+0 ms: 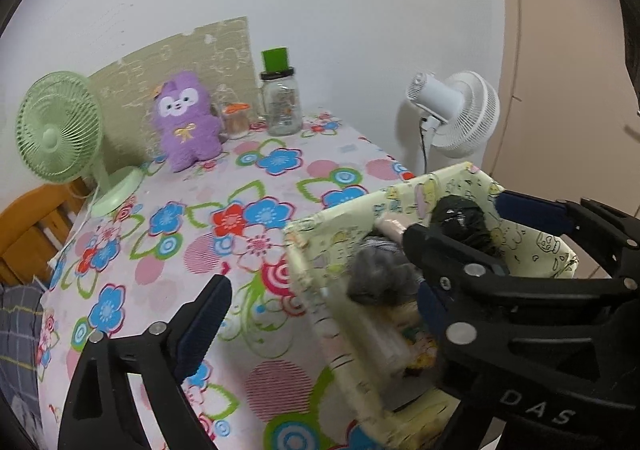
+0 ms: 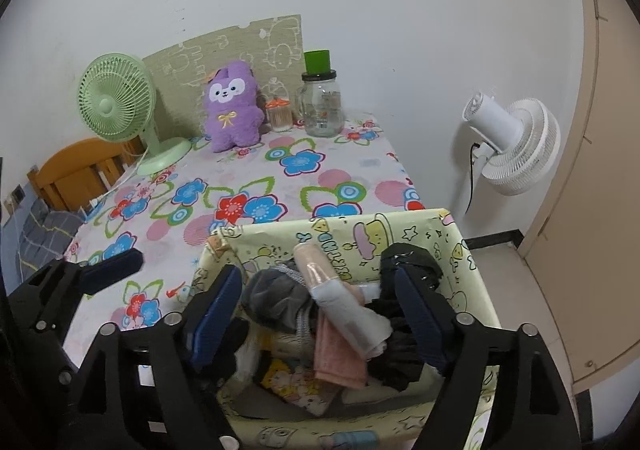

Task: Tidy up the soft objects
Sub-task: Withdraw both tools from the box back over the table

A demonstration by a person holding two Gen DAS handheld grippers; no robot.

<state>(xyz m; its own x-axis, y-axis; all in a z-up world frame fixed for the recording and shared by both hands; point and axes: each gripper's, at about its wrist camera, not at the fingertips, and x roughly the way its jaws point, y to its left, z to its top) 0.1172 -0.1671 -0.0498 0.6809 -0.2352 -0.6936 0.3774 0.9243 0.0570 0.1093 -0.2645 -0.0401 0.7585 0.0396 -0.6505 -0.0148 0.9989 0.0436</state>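
Note:
A yellow-green cartoon-print fabric basket (image 2: 360,234) stands at the table's near right corner. It holds a grey bundle (image 2: 276,298), a beige roll (image 2: 316,266), a pale roll (image 2: 352,318), a pink cloth (image 2: 336,358) and black pieces (image 2: 412,258). My right gripper (image 2: 320,302) hangs open over these, its pads touching none of them. My left gripper (image 1: 320,286) is open too, straddling the left wall of the basket (image 1: 308,262) with nothing gripped. A purple plush (image 1: 186,118) sits upright at the back of the table.
On the floral tablecloth (image 2: 248,186) stand a green desk fan (image 2: 120,106), a glass jar with a green lid (image 2: 320,106) and a small orange-lidded jar (image 2: 278,116). A white fan (image 2: 516,142) is beyond the table's right edge. A wooden frame (image 2: 76,166) lies left.

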